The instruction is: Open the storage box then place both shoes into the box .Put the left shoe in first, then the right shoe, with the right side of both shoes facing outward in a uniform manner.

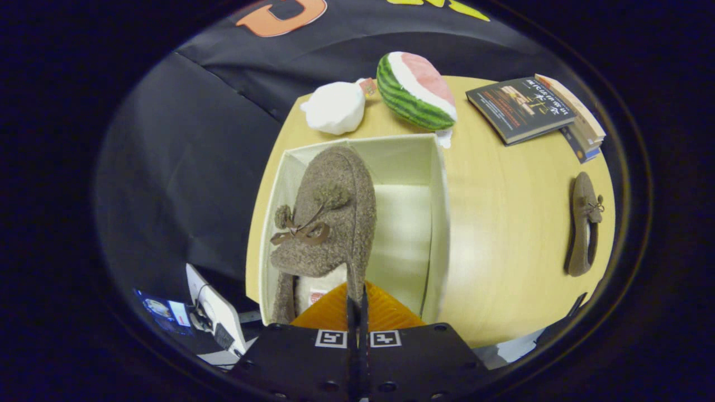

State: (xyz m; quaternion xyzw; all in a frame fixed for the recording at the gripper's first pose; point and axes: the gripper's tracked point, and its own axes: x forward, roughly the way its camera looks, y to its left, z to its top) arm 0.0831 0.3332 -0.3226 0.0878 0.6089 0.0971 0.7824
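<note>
Over the open box [438, 223] we hold the first shoe [329, 223], our gripper [356, 304] closed tight on the rim of its heel opening, the two fingers pressed together with only the thin collar between them. The shoe hangs toe-forward above the left half of the box, its bow and pompoms facing up toward us, so it is not yet turned onto its side. The second shoe [584, 231] lies on the round table [503, 251], well apart to the right of the box.

We judge the step in hand to be setting this shoe down inside, and doing it well means keeping it hard against the left wall so that the right half stays free for its partner. We should lower it straight, toe toward the far wall, and watch that the toe does not catch on the far rim. If the side must face outward, we would roll the wrist before the sole touches the floor of the box, not after, since the fuzzy fabric will likely drag. We would part the fingers only once the shoe rests on something.

Beyond the box sit a toy watermelon slice [416, 92], a white bundle [335, 107] and a stack of books [536, 109], all clear of our path.
</note>
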